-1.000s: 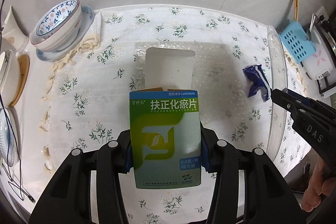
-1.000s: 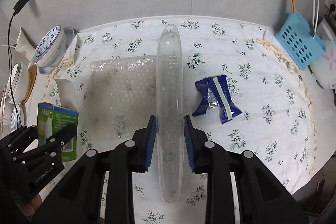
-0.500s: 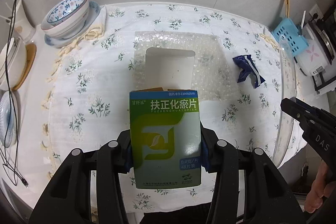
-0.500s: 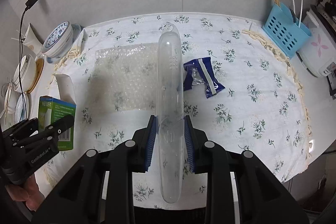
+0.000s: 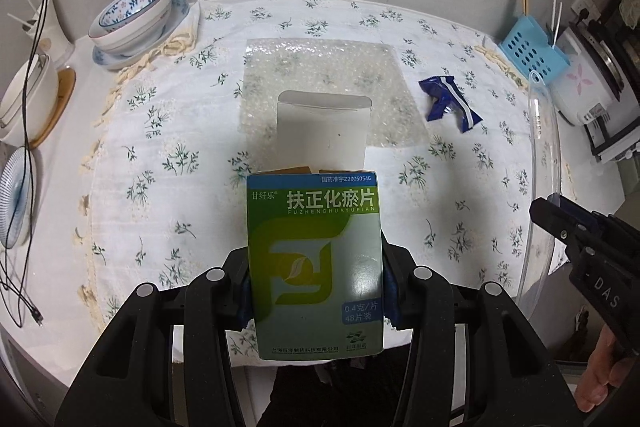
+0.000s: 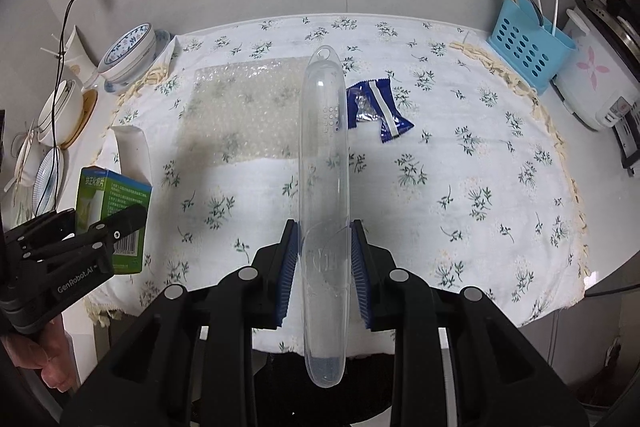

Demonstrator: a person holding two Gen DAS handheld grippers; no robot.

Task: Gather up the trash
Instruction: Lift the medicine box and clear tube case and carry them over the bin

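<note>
**Both grippers pulled back from the desk, each holding trash**

Both hands have drawn back toward the near edge of the desk (image 6: pixel 500 227) since the earlier frames, so more of its floral cloth shows. Nearest, the left gripper (image 5: pixel 316 291) clamps a green-and-blue cardboard medicine box (image 5: pixel 314 259), its white top flap standing open. The right gripper (image 6: pixel 325 267) is nearly closed, pinching a long clear plastic case (image 6: pixel 324 163) with rounded ends. Farther off, a bubble-wrap sheet (image 6: pixel 240 111) lies flat, a crumpled blue snack wrapper (image 6: pixel 378 111) near its right.
</note>
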